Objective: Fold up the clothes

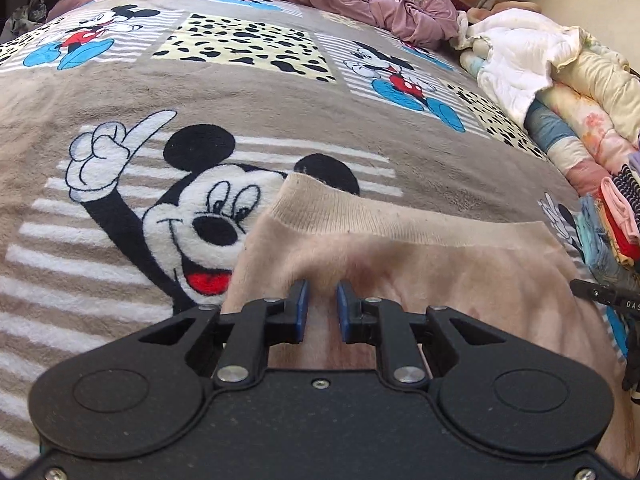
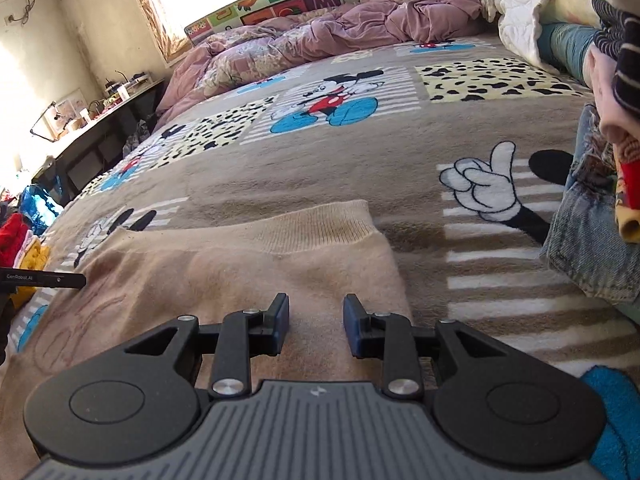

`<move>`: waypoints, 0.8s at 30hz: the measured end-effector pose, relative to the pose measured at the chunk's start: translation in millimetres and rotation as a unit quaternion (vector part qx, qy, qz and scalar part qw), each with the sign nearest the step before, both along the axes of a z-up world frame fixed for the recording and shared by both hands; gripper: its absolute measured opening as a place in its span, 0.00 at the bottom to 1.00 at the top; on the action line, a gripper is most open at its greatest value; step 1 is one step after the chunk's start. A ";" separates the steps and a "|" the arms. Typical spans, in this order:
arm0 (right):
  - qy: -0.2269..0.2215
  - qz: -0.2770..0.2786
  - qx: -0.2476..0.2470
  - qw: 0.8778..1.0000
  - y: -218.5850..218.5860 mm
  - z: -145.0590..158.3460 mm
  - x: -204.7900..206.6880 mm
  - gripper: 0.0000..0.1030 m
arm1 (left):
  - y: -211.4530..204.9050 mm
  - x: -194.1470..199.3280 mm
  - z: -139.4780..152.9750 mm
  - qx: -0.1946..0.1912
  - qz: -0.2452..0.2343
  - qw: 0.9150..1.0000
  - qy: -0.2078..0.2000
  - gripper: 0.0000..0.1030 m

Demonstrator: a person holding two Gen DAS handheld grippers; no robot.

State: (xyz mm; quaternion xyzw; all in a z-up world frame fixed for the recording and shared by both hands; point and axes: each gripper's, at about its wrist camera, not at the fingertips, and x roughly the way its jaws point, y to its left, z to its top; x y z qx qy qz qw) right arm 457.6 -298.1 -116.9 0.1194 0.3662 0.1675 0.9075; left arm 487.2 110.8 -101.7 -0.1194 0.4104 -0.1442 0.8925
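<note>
A beige sweater [image 1: 420, 264] lies flat on the Mickey blanket [image 1: 120, 220], its near part hidden under both tools. Left tongs [image 1: 322, 292] stand narrow, pinching a raised fold of it. Right tongs [image 2: 316, 308] hover over it, apart and holding nothing

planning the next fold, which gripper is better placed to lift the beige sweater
Left. Its gripper fingers already pinch a ridge of the beige sweater; the right gripper is open above flat fabric.
</note>
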 end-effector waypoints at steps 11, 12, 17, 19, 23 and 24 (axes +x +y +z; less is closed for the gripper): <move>0.032 -0.045 0.077 0.996 -23.2 -12.1 46.5 0.28 | 17.8 50.8 -20.1 -0.063 0.049 0.997 0.007 0.14; 0.035 -0.047 0.084 0.995 -24.7 -13.1 52.0 0.28 | 20.4 52.6 -21.3 -0.073 0.054 0.996 0.010 0.12; 0.041 -0.055 0.088 0.994 -24.0 -16.8 72.3 0.28 | 33.9 61.7 -27.7 -0.119 0.077 0.990 0.023 0.07; 0.045 -0.062 0.093 0.993 -24.1 -18.7 77.3 0.29 | 39.3 65.4 -30.2 -0.138 0.086 0.986 0.029 0.07; 0.051 -0.083 0.083 0.992 -26.5 -17.2 76.7 0.29 | 52.9 61.1 -29.4 -0.166 0.115 0.979 0.035 0.06; 0.049 -0.086 0.081 0.992 -27.2 -15.9 74.1 0.29 | 55.0 56.9 -25.9 -0.159 0.121 0.979 0.032 0.06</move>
